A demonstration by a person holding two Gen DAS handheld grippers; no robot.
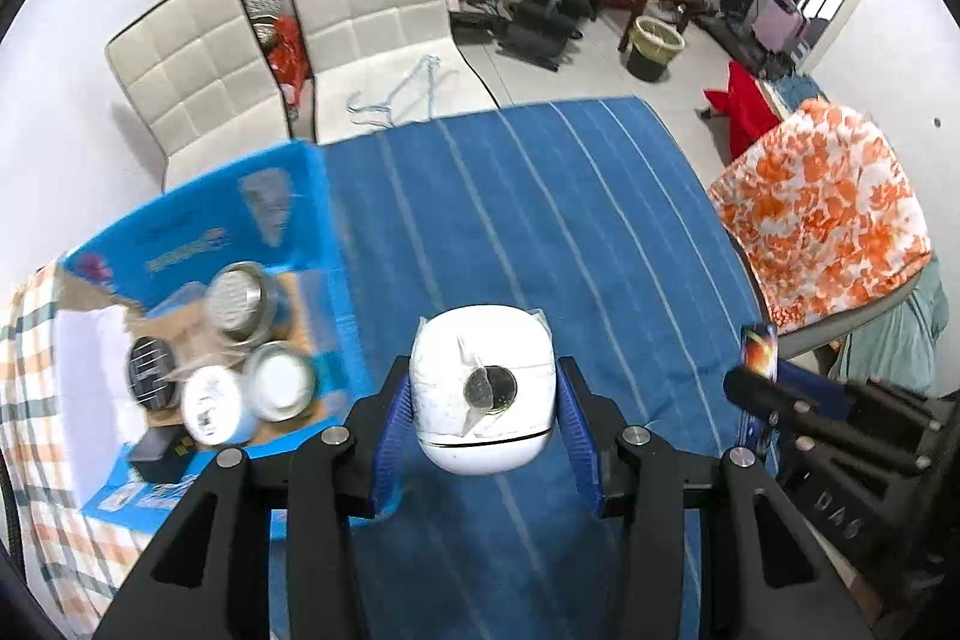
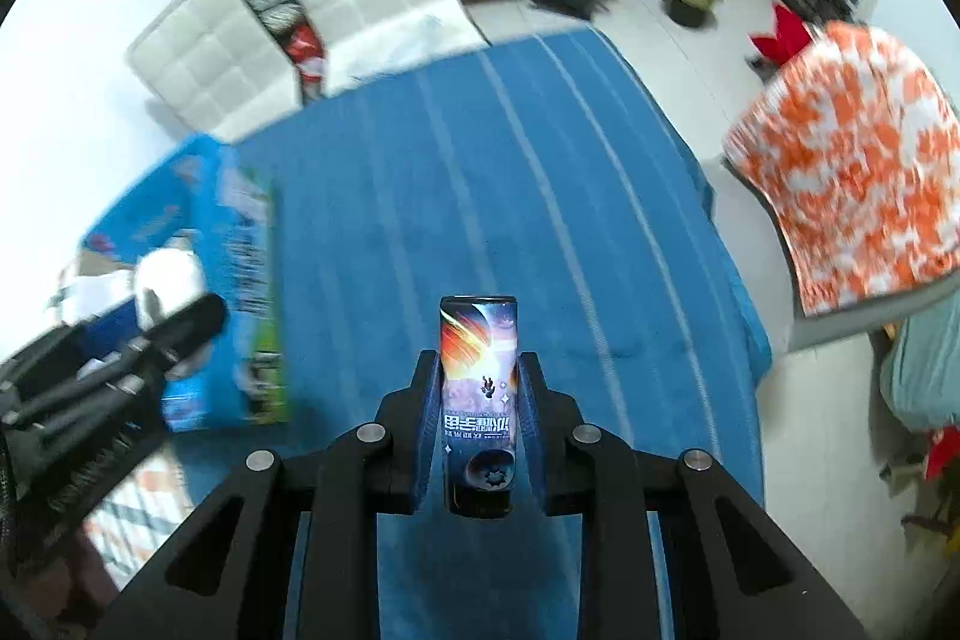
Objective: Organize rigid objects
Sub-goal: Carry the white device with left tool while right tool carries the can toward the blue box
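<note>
Nearest the left wrist camera: left gripper (image 1: 485, 400), blue pads (image 1: 393, 427) pressed against both sides of a white rounded jar (image 1: 483, 388), a round dark seal on its face. Held above the blue striped cloth (image 1: 540, 196), just right of the blue cardboard box (image 1: 198, 244) at the cloth's left edge. Inside that box: 4 round tins (image 1: 240, 298) packed close together, plus a small black box (image 1: 159, 454) at its near corner. Box contents blurred, labels unreadable.

Nearest the right wrist camera: right gripper (image 2: 480, 400) clamped narrow on a slim upright can (image 2: 479, 400) printed with orange and purple space art, lifted over the near middle of the cloth. Same can and gripper visible at the right edge of the left view, well apart from the jar. Beyond the cloth's far edge, 2 white quilted chairs (image 1: 360, 10); off the right edge, an orange floral cover (image 1: 822, 208).
</note>
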